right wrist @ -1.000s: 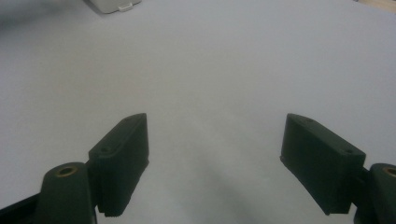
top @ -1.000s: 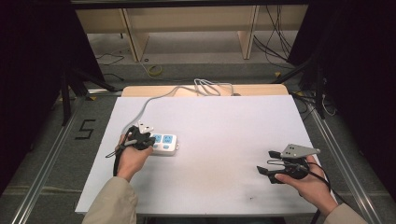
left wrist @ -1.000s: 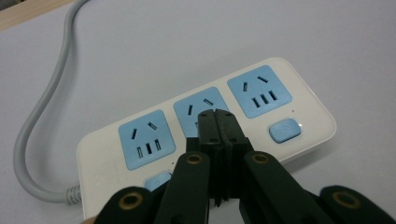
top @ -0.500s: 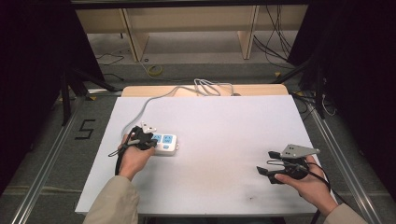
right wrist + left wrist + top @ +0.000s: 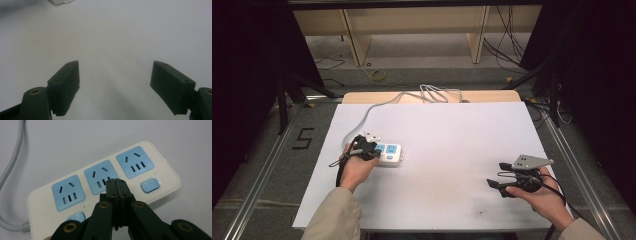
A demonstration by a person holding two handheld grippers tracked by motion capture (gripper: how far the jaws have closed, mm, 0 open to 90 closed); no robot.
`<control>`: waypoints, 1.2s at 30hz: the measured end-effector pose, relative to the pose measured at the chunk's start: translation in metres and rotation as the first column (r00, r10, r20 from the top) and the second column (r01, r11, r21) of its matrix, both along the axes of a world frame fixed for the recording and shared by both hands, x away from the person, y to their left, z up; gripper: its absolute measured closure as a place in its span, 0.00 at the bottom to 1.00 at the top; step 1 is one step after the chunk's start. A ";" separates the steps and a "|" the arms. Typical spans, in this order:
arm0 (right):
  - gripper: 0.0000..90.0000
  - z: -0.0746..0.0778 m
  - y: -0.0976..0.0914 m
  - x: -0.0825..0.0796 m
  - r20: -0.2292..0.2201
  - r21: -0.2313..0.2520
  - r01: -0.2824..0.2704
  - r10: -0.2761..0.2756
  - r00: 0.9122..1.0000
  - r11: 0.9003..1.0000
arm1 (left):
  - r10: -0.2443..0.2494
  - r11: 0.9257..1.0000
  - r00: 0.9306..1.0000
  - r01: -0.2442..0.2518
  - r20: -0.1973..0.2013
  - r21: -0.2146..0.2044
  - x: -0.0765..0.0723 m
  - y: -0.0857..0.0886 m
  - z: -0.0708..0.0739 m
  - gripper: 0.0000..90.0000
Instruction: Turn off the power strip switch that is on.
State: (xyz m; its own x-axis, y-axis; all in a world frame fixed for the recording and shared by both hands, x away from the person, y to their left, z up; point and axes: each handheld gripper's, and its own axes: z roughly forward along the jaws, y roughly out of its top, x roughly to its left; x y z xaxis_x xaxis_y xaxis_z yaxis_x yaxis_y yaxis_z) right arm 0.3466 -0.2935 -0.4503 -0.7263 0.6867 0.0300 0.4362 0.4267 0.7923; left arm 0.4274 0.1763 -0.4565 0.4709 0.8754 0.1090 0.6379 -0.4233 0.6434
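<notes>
The left hand-held gripper [image 5: 115, 185], jaws pressed together, hovers over the power strip [image 5: 100, 187]. The right hand-held gripper [image 5: 115, 87] is spread wide above the white desk [image 5: 452, 135].

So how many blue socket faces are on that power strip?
3 on the power strip: one near the cord end, one in the middle partly behind the left gripper's shut jaws, one by the far end.

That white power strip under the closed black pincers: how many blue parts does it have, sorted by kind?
On the power strip, seen in the left gripper view:
Blue socket panels: 3
Blue buttons: 2, the nearer one partly hidden behind the left gripper
Total: 5 blue parts
</notes>
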 end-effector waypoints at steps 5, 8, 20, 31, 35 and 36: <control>0.26 0.000 0.000 0.000 -0.002 0.000 -0.001 0.001 1.000 1.000 | 0.001 1.000 1.000 -0.001 -0.002 0.001 0.001 0.000 0.000 1.00; 0.26 -0.001 0.000 0.000 -0.002 -0.002 -0.004 0.004 1.000 1.000 | 0.005 1.000 1.000 -0.005 -0.009 0.006 0.001 -0.001 0.000 1.00; 0.26 -0.001 0.001 -0.001 -0.011 -0.007 -0.010 0.010 1.000 1.000 | 0.022 1.000 1.000 -0.021 -0.018 0.015 0.001 -0.003 0.001 1.00; 0.26 -0.001 0.001 -0.002 -0.012 -0.004 -0.010 0.010 1.000 1.000 | 0.042 0.999 0.999 -0.042 -0.017 0.011 0.000 -0.005 0.001 1.00; 0.26 -0.001 0.000 -0.002 -0.011 -0.006 -0.012 0.011 1.000 1.000 | 0.047 0.999 0.999 -0.046 -0.016 0.019 0.000 -0.006 0.001 1.00; 0.26 -0.001 0.000 -0.002 -0.011 -0.006 -0.012 0.012 1.000 1.000 | 0.048 0.999 0.999 -0.047 -0.015 0.023 -0.001 -0.006 0.001 1.00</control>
State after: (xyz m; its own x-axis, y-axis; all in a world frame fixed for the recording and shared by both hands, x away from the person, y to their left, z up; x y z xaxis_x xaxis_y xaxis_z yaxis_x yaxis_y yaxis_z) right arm 0.3447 -0.2933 -0.4514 -0.7340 0.6784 0.0335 0.4394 0.4366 0.7850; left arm 0.4268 0.1700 -0.4560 0.4306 0.8943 0.1221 0.6674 -0.4065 0.6240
